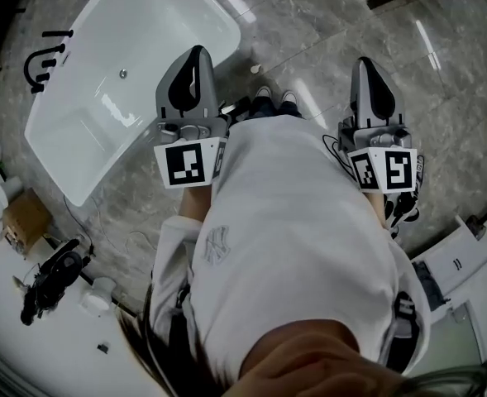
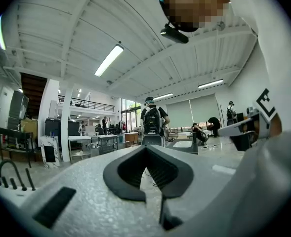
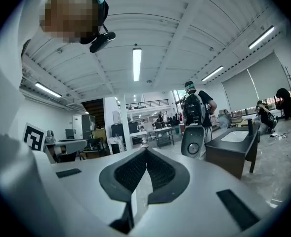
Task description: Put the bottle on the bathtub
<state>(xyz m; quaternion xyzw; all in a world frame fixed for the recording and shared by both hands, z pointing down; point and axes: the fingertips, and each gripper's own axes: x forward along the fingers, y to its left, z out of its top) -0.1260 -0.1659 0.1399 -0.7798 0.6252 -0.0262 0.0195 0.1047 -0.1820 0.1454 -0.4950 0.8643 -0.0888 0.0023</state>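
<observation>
The white bathtub (image 1: 136,73) lies at the upper left of the head view, with a black faucet (image 1: 45,60) at its left rim. I see no bottle in any view. My left gripper (image 1: 198,52) is held up in front of the person's chest, just right of the tub, and its jaws are together with nothing between them (image 2: 146,146). My right gripper (image 1: 365,61) is held up over the marble floor further right, also shut and empty (image 3: 145,149). Both point level out into the room.
A brown box (image 1: 24,217), a black device (image 1: 53,275) and white rolls lie on the white surface at the lower left. The person's shoes (image 1: 276,98) stand on the grey marble floor beside the tub. A dark basin cabinet (image 3: 234,147) and a person with a backpack (image 3: 197,105) are ahead.
</observation>
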